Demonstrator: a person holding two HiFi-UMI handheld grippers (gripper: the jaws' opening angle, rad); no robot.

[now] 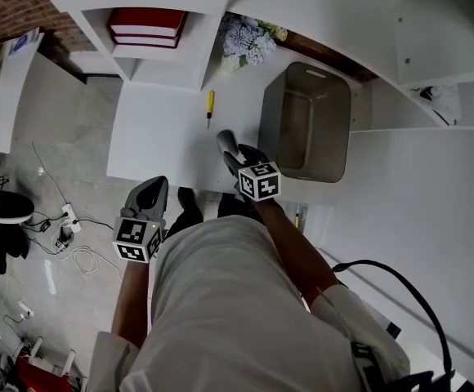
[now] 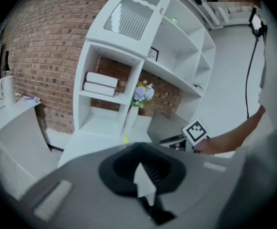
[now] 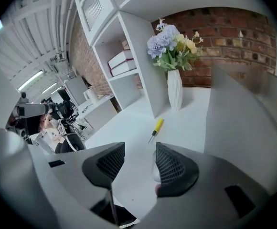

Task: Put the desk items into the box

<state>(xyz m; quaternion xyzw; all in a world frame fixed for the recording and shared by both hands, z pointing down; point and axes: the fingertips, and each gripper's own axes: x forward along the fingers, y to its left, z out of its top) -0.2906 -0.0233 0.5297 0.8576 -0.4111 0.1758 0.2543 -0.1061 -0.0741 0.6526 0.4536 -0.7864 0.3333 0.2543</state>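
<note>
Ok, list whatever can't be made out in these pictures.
- Box inside: right gripper view, hidden by its own near wall.
- Screwdriver tip type: too small in every view.
- Red books titles: head view, too small.
- Yellow sliver beside the right forearm: head view, too small to name.

One screwdriver (image 1: 210,104), one box (image 1: 273,122), one vase (image 3: 175,90), two books (image 1: 147,24).

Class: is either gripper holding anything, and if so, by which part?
Nothing is held. The right gripper has its jaws apart over the bare desk, short of the yellow-handled screwdriver; the left gripper has its jaws together, empty.
</note>
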